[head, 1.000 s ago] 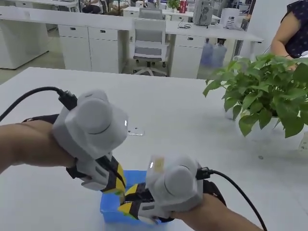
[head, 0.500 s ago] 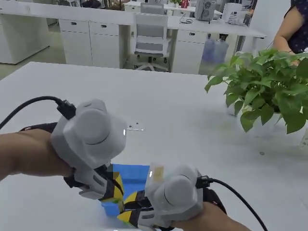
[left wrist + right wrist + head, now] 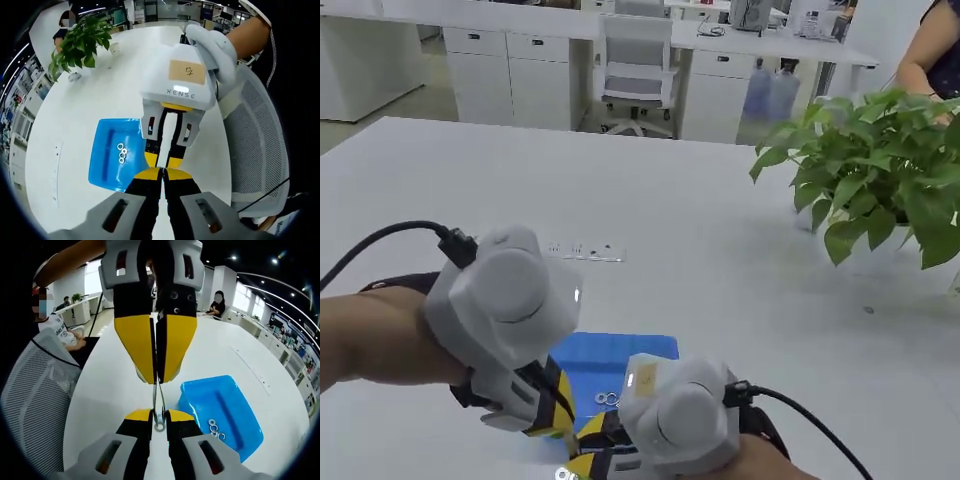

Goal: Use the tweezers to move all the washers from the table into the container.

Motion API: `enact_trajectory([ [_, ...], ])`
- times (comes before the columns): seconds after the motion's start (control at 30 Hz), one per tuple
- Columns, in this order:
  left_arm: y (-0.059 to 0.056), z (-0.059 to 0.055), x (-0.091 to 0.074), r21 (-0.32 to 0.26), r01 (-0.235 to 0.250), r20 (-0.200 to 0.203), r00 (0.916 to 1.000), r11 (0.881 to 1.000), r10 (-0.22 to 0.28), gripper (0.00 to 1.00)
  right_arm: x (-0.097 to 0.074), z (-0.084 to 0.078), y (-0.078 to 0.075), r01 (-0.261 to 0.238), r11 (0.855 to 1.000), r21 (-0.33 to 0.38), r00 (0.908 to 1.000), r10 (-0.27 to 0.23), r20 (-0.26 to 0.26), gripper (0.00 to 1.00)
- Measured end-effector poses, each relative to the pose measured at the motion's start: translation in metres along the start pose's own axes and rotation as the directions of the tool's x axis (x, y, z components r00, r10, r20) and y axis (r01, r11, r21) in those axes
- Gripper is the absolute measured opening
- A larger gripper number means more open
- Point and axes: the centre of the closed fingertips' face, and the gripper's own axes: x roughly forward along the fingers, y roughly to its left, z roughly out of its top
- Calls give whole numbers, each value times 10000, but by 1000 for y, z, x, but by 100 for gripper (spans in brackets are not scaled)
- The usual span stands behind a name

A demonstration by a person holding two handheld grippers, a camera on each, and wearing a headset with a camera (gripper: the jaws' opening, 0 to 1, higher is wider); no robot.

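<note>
A blue container [image 3: 640,350] lies on the white table [image 3: 720,250] just beyond both grippers, with three washers [image 3: 608,400] in it; they also show in the left gripper view as washers [image 3: 121,152] and in the right gripper view as washers [image 3: 216,427]. My left gripper [image 3: 563,405] and right gripper [image 3: 585,455] meet tip to tip near the container's front edge. Thin metal tweezers [image 3: 155,405] run between them. My right gripper [image 3: 159,416] is shut on their near end, where a small metal ring shows. The left gripper [image 3: 155,380] is shut on the other end. In the left gripper view, my left gripper [image 3: 161,172] faces the right gripper [image 3: 161,160].
A potted plant [image 3: 880,190] stands at the table's right. A small pale strip [image 3: 585,252] lies on the table past the container. A mesh chair [image 3: 260,135] is near the table's front edge. Desks, an office chair [image 3: 635,70] and a person [image 3: 930,50] are behind.
Both grippers, still tip to tip, have drawn back toward me off the container. The washers inside it now show. The head camera has tilted down.
</note>
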Motion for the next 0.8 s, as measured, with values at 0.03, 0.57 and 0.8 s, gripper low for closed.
enact_trajectory([
  [0.03,0,0,1,0,13,-1,10000,10000,-13,6,1,-1,1,-9,10000,2,10000,9,0,12],
  [0.57,-4,-7,13,-9,348,-119,9993,9994,-348,6,12,-15,7,-204,9998,-60,9992,202,-359,12],
  [0.8,-4,-9,17,-26,415,-169,9990,9991,-415,6,15,-18,8,-266,9996,-5,9989,266,-378,12],
])
